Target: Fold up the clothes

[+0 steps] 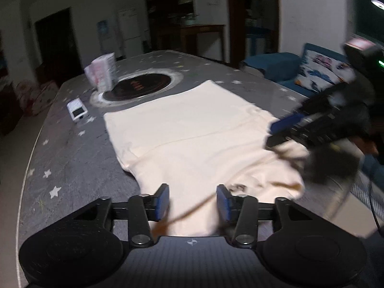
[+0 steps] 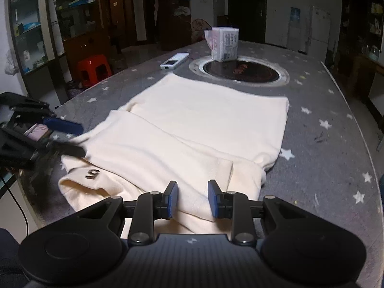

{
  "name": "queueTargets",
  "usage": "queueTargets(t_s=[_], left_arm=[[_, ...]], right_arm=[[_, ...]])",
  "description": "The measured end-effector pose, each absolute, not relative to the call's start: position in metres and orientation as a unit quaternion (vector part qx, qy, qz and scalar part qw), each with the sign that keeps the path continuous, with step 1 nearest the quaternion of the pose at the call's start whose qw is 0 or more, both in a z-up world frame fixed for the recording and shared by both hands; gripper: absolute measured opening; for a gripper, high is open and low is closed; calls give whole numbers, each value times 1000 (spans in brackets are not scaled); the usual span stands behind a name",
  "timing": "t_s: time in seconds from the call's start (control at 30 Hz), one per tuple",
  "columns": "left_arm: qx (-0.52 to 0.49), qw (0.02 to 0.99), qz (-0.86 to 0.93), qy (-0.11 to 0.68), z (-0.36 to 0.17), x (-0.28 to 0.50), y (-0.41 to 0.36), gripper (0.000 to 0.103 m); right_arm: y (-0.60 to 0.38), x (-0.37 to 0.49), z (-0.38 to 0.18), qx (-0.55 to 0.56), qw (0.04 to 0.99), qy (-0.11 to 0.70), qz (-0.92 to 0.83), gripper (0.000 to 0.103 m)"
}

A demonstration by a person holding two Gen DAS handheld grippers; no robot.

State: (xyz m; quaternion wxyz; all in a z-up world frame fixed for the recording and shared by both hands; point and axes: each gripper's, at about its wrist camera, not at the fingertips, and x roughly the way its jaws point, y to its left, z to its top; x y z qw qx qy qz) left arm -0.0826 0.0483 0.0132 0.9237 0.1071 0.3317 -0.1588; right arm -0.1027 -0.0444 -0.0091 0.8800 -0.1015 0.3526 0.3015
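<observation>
Two dark marks resembling "LG" (image 2: pixel 93 174) sit near the cream knitted garment (image 2: pixel 192 129)'s near-left edge; left gripper (image 1: pixel 192 202) and right gripper (image 2: pixel 192 199) hover spread, pinching nothing.

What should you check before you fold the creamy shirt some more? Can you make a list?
1. Left tool open, pads off the cloth: ok.
2. Right tool open over the shirt's near edge: ok.
3. Cream shirt flat on the table: far part ok, near part bunched, not ok.
4. Remote clear of the shirt: ok.
5. Tissue pack clear of the shirt: ok.
6. Cloth caught on either tool: cannot tell.
</observation>
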Motion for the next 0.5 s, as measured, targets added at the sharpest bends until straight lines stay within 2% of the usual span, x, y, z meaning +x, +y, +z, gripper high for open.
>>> queueTargets(t_s=[0.33,0.5], left_arm=[[151,918,-206,304,11,-91,17,51],[186,907,-208,314,-6,-88,5,29]], right_arm=[[-23,-115,-15,-160,873,334,319,34],[-19,-122,-17,-189,866,333,321,34]])
